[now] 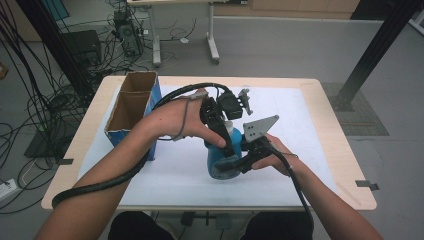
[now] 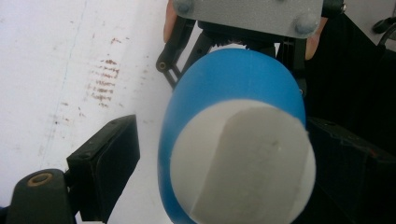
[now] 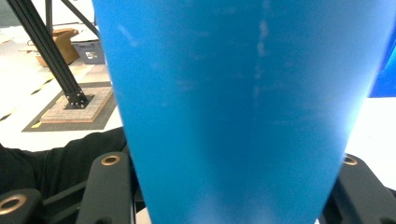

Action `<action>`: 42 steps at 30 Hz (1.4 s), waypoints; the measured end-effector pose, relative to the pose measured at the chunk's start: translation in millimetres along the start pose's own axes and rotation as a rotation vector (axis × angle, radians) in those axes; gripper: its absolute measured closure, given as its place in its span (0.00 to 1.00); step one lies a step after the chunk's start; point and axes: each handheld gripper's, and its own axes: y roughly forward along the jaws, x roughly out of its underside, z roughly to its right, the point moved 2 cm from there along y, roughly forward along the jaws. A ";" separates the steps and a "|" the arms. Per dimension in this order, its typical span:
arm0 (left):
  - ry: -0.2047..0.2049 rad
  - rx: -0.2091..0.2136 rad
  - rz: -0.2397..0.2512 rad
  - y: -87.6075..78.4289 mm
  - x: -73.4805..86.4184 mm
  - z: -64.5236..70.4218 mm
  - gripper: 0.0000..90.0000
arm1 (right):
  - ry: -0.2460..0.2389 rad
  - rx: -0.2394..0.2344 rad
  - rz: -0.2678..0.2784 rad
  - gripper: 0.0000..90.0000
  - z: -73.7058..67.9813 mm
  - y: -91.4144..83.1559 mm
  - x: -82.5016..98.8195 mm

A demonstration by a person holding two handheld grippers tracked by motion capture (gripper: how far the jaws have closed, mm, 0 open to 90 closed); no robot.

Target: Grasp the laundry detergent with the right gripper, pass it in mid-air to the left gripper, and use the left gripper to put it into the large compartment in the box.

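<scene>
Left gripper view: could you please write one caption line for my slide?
White cap of a blue bottle seen end-on between the left tool's black jaws, above a white table sheet.

- A pale wooden table point(image 1: 327, 131) with rounded corners sits mid-room, a white sheet point(image 1: 280, 107) covering most of its top.
- Grey floor point(image 1: 280, 47) all round, evenly lit.
- Cables point(image 1: 30, 107) sprawl in tangles on the left (quite a nest).
- A white-legged desk point(image 1: 212, 42) stands behind.
- A black metal post point(image 1: 372, 52) slants down at right onto a tiled mat point(image 1: 367, 117).
</scene>
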 end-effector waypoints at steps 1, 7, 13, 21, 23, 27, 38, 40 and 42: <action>-0.001 0.000 0.000 0.0 -0.2 0.1 0.15 | 0.000 -0.001 0.001 0.48 -0.1 0.0 -0.1; 0.000 -0.002 -0.004 -0.4 -0.9 0.2 0.15 | 0.002 -0.001 0.001 0.48 -0.1 -0.1 0.5; -0.004 -0.003 -0.006 0.2 0.2 -0.3 0.15 | -0.001 -0.003 0.000 0.48 -0.6 0.7 0.7; -0.001 -0.003 -0.007 0.6 0.3 1.7 0.15 | -0.003 -0.006 0.000 0.48 -1.2 1.9 0.3; -0.001 -0.007 -0.011 0.8 0.2 1.7 0.15 | -0.004 -0.006 0.001 0.48 -1.4 2.1 0.0; 0.003 -0.014 -0.023 2.0 -0.2 2.1 0.15 | -0.006 -0.008 0.003 0.48 -1.8 2.1 -0.8; 0.035 -0.020 -0.029 3.9 -3.4 5.1 0.22 | -0.012 -0.010 0.010 0.48 -3.1 0.1 -2.0; 0.045 -0.021 -0.030 3.9 -4.2 5.9 0.23 | -0.014 -0.009 0.011 0.48 -3.5 -0.3 -2.3; 0.053 -0.023 -0.034 3.6 -4.7 6.8 0.25 | -0.015 -0.011 0.013 0.48 -3.7 -0.8 -2.4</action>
